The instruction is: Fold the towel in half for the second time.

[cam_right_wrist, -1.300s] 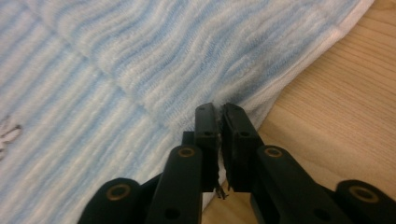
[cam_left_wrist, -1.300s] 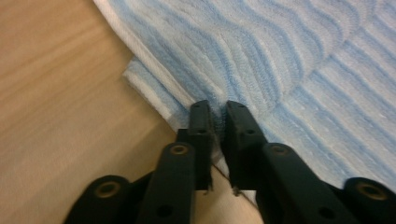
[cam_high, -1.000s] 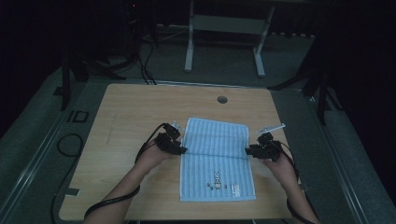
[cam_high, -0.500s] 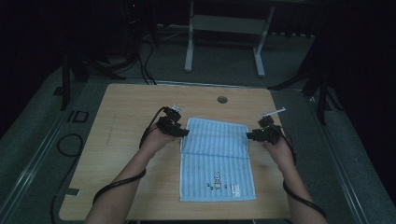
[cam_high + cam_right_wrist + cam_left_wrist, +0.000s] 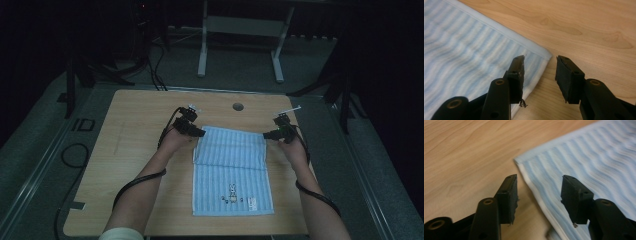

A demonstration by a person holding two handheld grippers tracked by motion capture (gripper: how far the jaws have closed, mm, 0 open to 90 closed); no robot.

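One blue-striped towel (image 5: 232, 170), soft, light and limp, lying partly folded on the worktop (image 5: 125, 150); best pinched at the hemmed far corners, where left gripper (image 5: 537, 192) and right gripper (image 5: 539, 75), jaws just opening, stand part-open and hold nothing

Right gripper (image 5: 539, 75) low over wooden tabletop (image 5: 586, 27), its black jaws parted and just been opening, nothing pressed between them; corner of blue-and-white striped towel (image 5: 466, 52) lies under the left jaw, its hemmed edge ending in the gap, right jaw over bare wood.
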